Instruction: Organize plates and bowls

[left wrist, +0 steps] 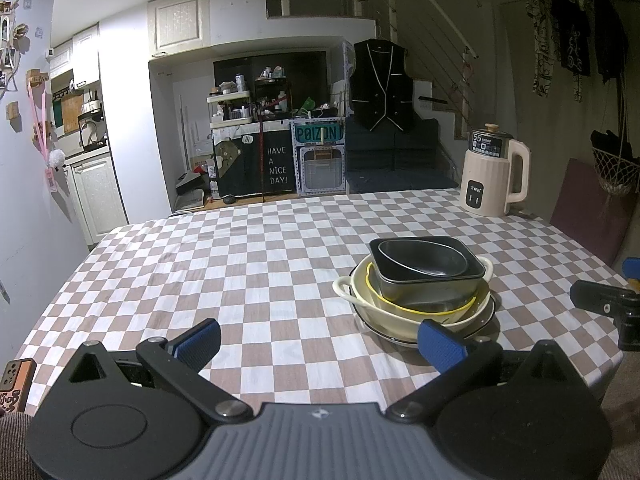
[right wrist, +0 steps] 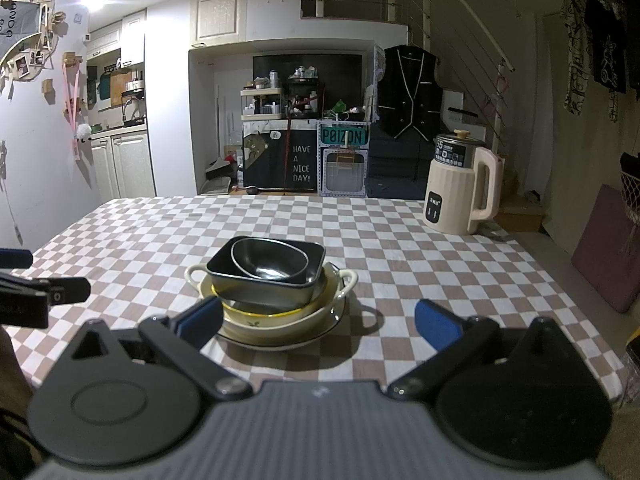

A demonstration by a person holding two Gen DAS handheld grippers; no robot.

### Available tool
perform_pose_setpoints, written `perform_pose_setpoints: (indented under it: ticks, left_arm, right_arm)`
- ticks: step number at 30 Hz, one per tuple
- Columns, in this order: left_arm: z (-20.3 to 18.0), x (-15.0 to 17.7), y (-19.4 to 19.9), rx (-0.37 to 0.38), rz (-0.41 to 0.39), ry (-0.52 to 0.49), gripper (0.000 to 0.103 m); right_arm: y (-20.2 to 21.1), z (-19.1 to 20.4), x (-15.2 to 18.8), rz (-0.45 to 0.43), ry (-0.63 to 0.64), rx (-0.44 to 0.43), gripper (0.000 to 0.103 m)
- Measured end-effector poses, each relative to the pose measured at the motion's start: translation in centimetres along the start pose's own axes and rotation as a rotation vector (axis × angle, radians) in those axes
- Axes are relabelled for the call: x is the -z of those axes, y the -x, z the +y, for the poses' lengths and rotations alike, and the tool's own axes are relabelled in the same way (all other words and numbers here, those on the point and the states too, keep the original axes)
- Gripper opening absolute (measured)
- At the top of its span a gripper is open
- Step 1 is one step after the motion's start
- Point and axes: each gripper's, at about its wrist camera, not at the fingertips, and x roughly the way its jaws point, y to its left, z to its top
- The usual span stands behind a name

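- Everything's nested in one stack (right wrist: 272, 292) mid-counter (left wrist: 240, 264): oval dark bowl (right wrist: 270, 258) in a square dark dish (right wrist: 266, 276), cream handled bowl (right wrist: 276, 318) on a plate (right wrist: 332, 322).
- Left gripper (left wrist: 320, 340) and right gripper (right wrist: 318, 322) hover near it, jaws apart, empty.
- Looks finished, or about to be unstacked; that would mean pinching the top bowl's rim.
- The lower layers are mostly hidden.

"HAVE A NICE DAY!" on black cabinet front (left wrist: 277, 166), "POIZON" on crate sign (left wrist: 318, 133), "55" on kettle (left wrist: 496, 172).
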Motion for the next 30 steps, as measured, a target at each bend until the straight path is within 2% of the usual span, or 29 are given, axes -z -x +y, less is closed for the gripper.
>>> perform_pose_setpoints:
  ticks: [30]
  left_arm:
    - [0.15,0.17,-0.02,-0.003,0.005,0.002,0.103]
  right_arm:
    - [0.02,0.01,0.28,0.002,-0.002,-0.001,0.103]
